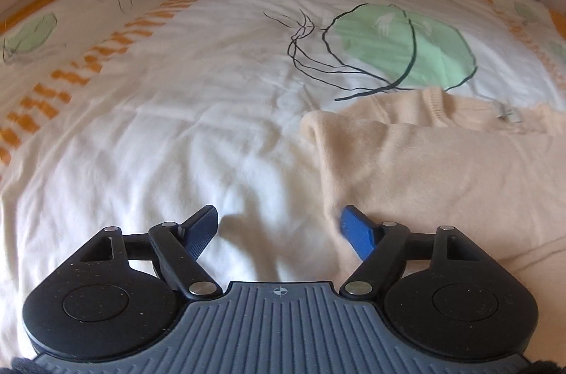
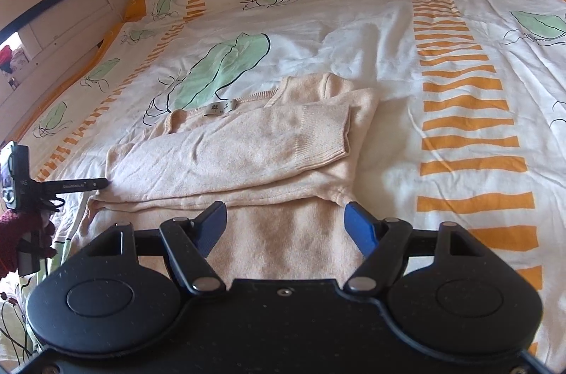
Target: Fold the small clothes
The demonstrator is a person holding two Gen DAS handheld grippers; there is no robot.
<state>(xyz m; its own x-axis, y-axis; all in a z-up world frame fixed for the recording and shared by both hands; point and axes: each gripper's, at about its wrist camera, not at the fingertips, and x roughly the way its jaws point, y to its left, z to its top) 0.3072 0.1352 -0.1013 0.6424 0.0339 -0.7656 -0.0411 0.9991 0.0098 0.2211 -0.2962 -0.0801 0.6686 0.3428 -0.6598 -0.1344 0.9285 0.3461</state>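
Left tongs [image 1: 279, 229] gape; only right view shows sweater's [image 2: 247, 144] label [image 2: 221, 108].

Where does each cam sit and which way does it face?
Left wrist: on the left tool, angled down at the leaf-print white duvet; its open blue fingers show, the cream knitted sweater at right.
Right wrist: on the right tool, facing down over the sweater; open fingers show, plus the left tool at the left edge.
Shared: sweater, duvet.
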